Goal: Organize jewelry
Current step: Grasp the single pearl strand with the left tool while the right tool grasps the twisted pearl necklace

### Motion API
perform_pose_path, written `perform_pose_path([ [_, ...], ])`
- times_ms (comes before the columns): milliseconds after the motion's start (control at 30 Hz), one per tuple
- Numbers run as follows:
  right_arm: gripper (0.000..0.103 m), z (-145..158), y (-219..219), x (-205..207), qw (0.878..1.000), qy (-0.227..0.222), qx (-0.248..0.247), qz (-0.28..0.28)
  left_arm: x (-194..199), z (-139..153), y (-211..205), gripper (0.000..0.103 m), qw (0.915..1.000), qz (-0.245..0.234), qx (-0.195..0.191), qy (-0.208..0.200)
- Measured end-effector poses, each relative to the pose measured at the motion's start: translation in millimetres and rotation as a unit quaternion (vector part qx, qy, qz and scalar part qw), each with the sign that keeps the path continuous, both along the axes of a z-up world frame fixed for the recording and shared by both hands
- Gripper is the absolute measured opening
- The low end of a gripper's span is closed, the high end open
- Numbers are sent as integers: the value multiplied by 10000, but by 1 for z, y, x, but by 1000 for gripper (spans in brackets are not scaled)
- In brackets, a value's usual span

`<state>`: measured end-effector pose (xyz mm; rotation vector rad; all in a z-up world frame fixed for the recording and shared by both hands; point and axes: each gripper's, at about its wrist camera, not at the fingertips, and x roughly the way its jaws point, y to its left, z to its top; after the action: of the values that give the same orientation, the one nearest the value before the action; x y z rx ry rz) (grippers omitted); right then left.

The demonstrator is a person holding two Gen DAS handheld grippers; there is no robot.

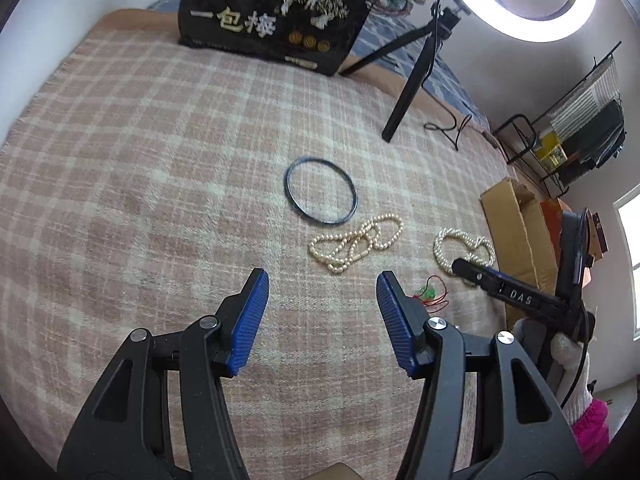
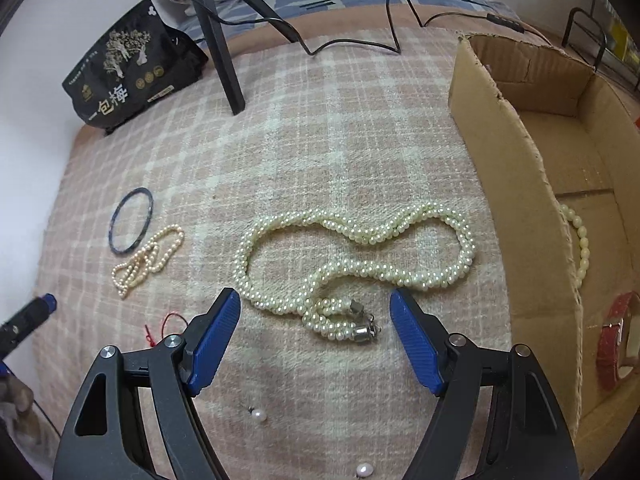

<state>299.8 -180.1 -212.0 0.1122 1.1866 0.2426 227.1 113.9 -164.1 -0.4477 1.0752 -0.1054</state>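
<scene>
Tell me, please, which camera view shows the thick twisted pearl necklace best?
The right wrist view. There the twisted pearl necklace lies whole on the plaid blanket, with its metal clasp clear. In the left wrist view it sits small near the edge, partly hidden behind the right gripper's finger.

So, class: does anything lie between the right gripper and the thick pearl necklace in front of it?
Nothing visible does. The right gripper is open, with the thick pearl necklace lying on the checked blanket just beyond its fingertips.
</scene>
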Motion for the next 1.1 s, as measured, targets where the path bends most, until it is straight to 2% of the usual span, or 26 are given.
perform_pose_path([
  [233, 79, 0, 0, 10, 9998, -6, 182, -95, 22, -30, 3, 58, 9981, 172, -474, 348],
  [433, 79, -1, 2, 12, 9999, -56, 141, -31, 37, -44, -11, 58, 9980, 117, -388, 491],
  [700, 79, -2, 12, 17, 9997, -190, 12, 160, 51, -44, -46, 58, 9991, -141, 195, 357],
  [800, 79, -3, 17, 16, 9992, -275, -119, 269, 56, -47, -57, 58, 9978, -122, 533, 368],
  [1100, 79, -9, 47, 10, 9905, -553, -975, 797, 59, -51, -77, 55, 9912, -140, 1287, 287],
])
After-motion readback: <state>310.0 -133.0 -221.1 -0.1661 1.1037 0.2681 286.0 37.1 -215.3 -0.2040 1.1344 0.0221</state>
